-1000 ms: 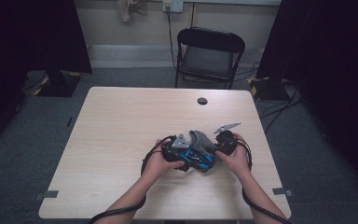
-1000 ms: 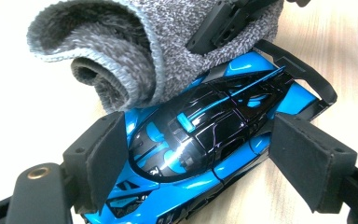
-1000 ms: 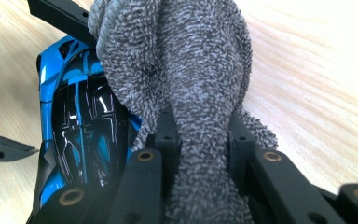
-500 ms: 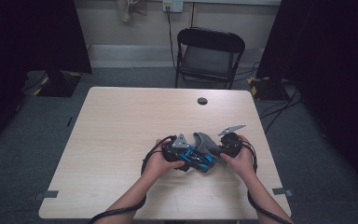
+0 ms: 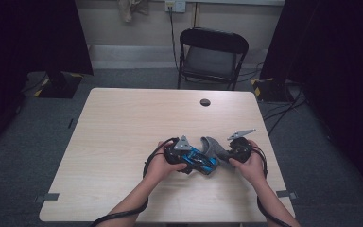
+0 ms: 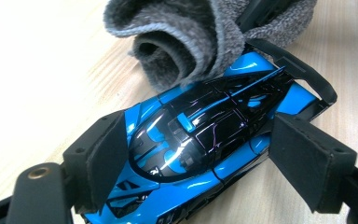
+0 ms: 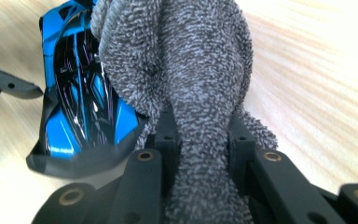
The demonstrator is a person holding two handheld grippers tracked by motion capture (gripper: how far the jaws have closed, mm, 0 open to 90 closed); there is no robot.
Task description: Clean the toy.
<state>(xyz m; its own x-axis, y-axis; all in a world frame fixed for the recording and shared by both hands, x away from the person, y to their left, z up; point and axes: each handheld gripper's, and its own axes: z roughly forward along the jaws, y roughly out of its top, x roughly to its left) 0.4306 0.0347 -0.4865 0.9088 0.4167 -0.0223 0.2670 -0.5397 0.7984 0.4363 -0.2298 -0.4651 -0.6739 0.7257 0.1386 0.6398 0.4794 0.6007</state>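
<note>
So we've got the toy car [image 6: 200, 135] at the table's [image 5: 123, 142] 5 o'clock, left gripper [image 6: 200, 163] clamped on its sides; right gripper [image 7: 204, 140] pinches the grey cloth [image 7: 186, 70] at its tail; we'd wipe lightly, keeping the car pinned.

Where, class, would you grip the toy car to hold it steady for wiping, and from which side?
Grip the car across its flanks near the nose, coming in lengthwise from the front, as the left gripper does. Its sides are fairly parallel there, and that leaves the roof and rear wing free for the cloth.
</note>
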